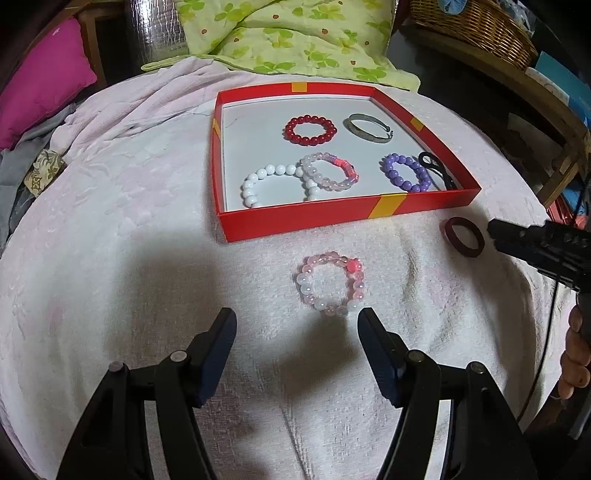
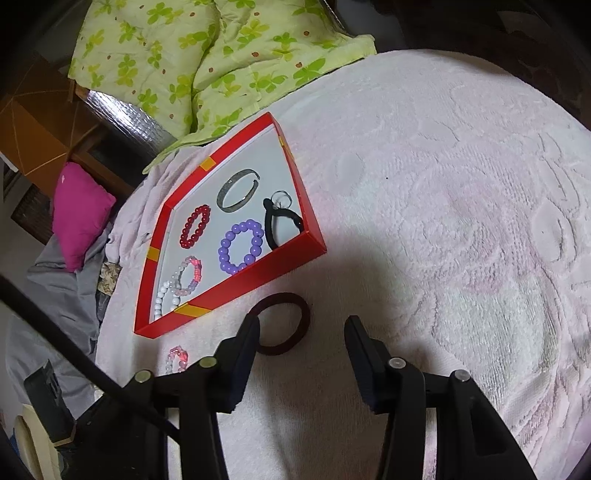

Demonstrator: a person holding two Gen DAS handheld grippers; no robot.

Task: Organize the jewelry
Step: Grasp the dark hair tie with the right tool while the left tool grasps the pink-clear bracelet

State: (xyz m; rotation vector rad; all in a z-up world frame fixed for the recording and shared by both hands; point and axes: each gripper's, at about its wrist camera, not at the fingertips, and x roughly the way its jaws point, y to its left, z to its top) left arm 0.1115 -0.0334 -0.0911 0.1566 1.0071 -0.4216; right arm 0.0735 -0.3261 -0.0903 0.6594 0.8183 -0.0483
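Note:
A red box (image 1: 332,218) (image 2: 236,291) lies on the pale towel and holds a red bead bracelet (image 1: 311,129) (image 2: 195,226), a silver bangle (image 1: 369,128) (image 2: 236,195), a white bead bracelet (image 1: 258,184), a pink-clear bracelet (image 1: 328,171) (image 2: 190,277), a purple bracelet (image 1: 406,172) (image 2: 240,242) and a black hair tie (image 1: 437,168) (image 2: 282,221). A pink-white bead bracelet (image 1: 330,287) (image 2: 176,357) lies outside, just ahead of my open, empty left gripper (image 1: 297,325). A dark red hair tie (image 1: 464,236) (image 2: 282,323) lies just ahead of my open, empty right gripper (image 2: 301,328).
A green floral quilt (image 1: 295,37) (image 2: 192,62) lies behind the box. A magenta cushion (image 1: 40,85) (image 2: 79,214) sits at the left. A wicker basket (image 1: 472,26) stands at the back right. The towel (image 2: 461,221) stretches wide to the right.

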